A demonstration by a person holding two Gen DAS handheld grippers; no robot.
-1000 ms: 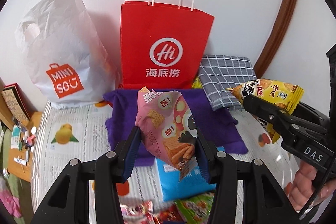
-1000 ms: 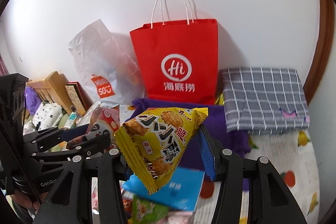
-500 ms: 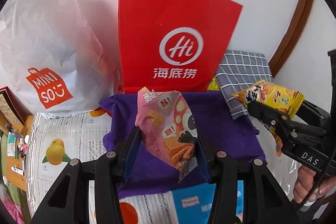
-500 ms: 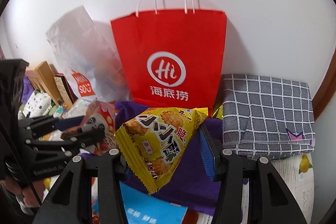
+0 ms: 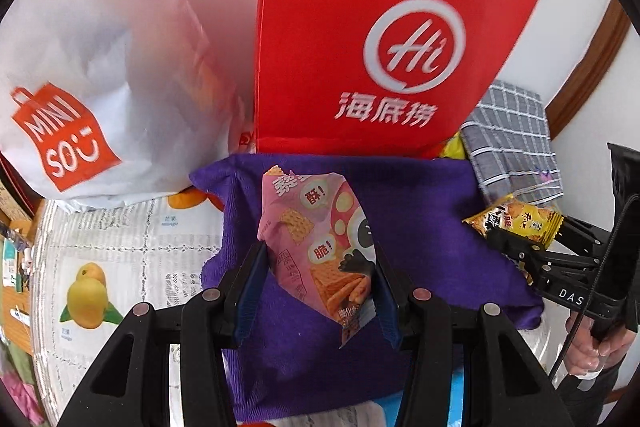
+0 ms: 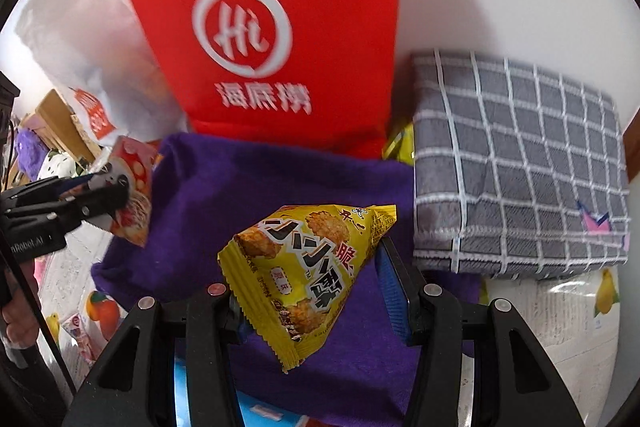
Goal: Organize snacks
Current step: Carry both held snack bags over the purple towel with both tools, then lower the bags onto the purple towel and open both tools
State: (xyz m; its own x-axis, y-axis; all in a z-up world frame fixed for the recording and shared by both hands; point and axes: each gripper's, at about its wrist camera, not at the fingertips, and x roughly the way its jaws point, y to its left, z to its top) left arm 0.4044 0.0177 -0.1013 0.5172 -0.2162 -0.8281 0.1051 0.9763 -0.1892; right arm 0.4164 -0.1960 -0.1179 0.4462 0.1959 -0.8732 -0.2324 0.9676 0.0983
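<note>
My left gripper (image 5: 318,283) is shut on a pink snack packet (image 5: 320,243) and holds it above the purple cloth (image 5: 420,207). My right gripper (image 6: 312,287) is shut on a yellow snack packet (image 6: 308,275) above the same cloth (image 6: 248,195). The right gripper with the yellow packet (image 5: 516,223) shows at the right of the left wrist view. The left gripper with the pink packet (image 6: 128,195) shows at the left of the right wrist view. A red paper bag (image 5: 380,39) stands right behind the cloth, also in the right wrist view (image 6: 272,27).
A white MINISO plastic bag (image 5: 88,67) stands left of the red bag. A folded grey checked cloth (image 6: 520,167) lies to the right. A fruit-print table cover (image 5: 120,247) lies underneath. A blue packet (image 6: 184,387) and small snacks (image 6: 80,335) lie near the front edge.
Both grippers have moved forward with their packets, toward the red bag and over the purple cloth. The bags now loom larger and the blue packet has dropped to the lower edge.
</note>
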